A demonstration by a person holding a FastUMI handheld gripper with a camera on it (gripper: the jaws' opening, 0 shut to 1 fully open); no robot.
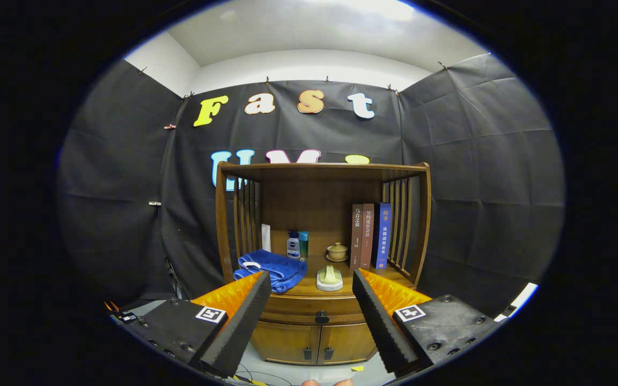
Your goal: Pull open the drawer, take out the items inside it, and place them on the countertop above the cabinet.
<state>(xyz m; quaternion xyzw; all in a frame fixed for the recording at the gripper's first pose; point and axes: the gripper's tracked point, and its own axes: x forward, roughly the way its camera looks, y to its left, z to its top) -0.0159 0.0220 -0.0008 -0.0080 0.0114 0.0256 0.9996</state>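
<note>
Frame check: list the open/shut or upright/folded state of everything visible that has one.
gripper: open, holding nothing
drawer: shut, knob just ahead between the fingers
cabinet doors: shut
blue towel: folded on the countertop
books: upright
lidded cup: lid on

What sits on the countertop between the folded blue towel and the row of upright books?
In the gripper view, a pale green soap on a white dish lies between the blue towel and books, a small lidded ceramic cup behind. Open gripper hangs short of the cabinet.

Three books are standing upright against the slatted side of the shelf, a small lidded ceramic cup is sitting beside them, and two bottles are standing toward the back corner.
</note>
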